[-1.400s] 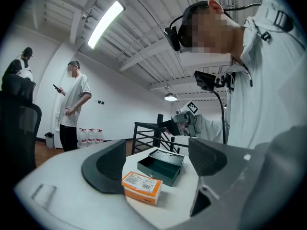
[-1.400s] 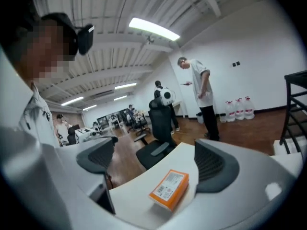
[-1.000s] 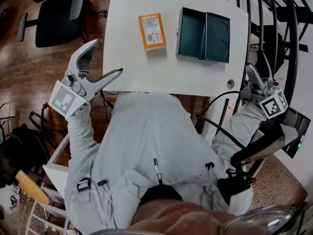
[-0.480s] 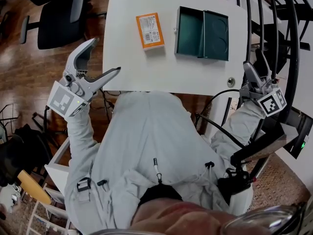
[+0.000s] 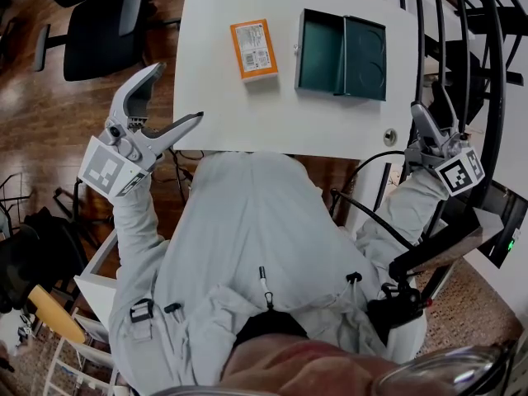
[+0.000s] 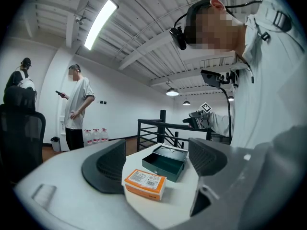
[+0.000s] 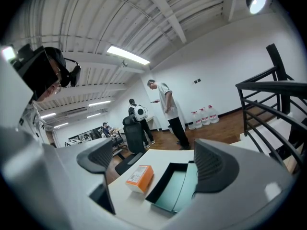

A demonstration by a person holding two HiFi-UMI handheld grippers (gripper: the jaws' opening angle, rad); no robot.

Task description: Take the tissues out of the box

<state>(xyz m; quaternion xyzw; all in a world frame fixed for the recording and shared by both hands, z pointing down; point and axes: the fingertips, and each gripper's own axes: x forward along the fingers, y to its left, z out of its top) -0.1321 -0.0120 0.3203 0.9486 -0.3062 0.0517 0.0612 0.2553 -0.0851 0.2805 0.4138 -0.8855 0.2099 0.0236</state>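
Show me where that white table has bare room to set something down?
The table has a bare strip from the orange box and the open green box down to its near edge. Left of the orange box is free too. Between the two boxes the gap is narrow.

The head view looks steeply down on the white table (image 5: 247, 114) from above its near edge. Both gripper views look almost level across it from opposite ends, sharing the orange box (image 5: 254, 50).
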